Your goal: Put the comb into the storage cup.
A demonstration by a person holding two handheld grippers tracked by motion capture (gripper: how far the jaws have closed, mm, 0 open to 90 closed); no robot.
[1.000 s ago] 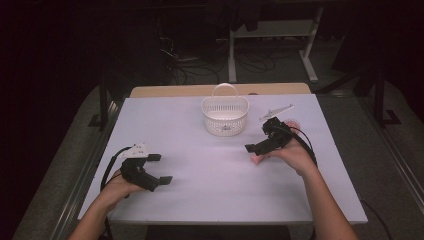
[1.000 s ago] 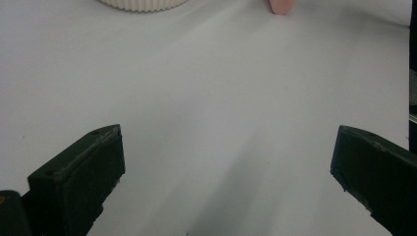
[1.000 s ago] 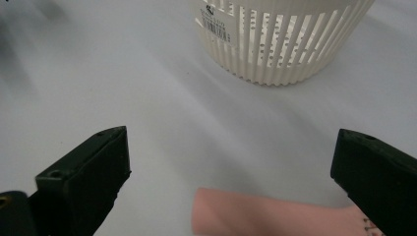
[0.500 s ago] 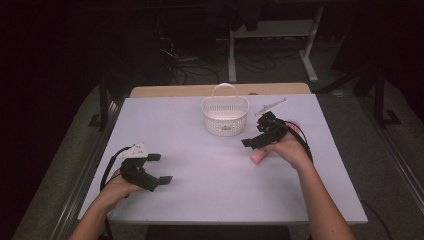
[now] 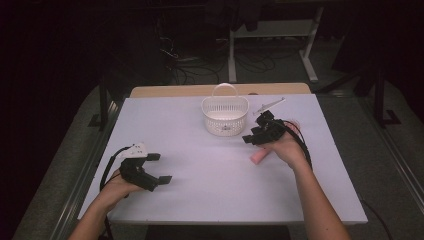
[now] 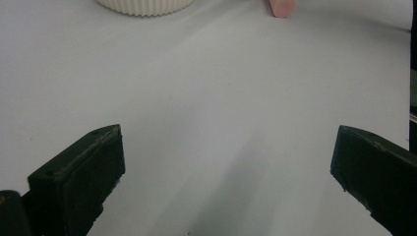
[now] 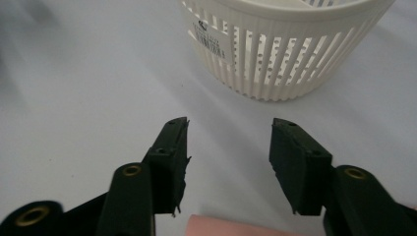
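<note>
Desk (image 5: 200,150) with a white basket (image 5: 225,116), two grippers and a pink piece.

The left gripper (image 5: 157,168) rests wide open over bare surface near the front edge. The right gripper (image 5: 252,137), beside the basket, has just been closing and stands half apart, clamping nothing; the small pink piece (image 5: 260,155) lies on the desk just under its hand.

Small pink block (image 5: 259,156), short and stubby with rounded ends, lying flat on the white counter (image 5: 210,200), just below and behind the fingers (image 7: 172,152) of the right gripper (image 5: 253,138), not between them. White ribbed plastic basket (image 5: 225,116) with arched handle, upright, just ahead of those fingers, label facing them.
</note>
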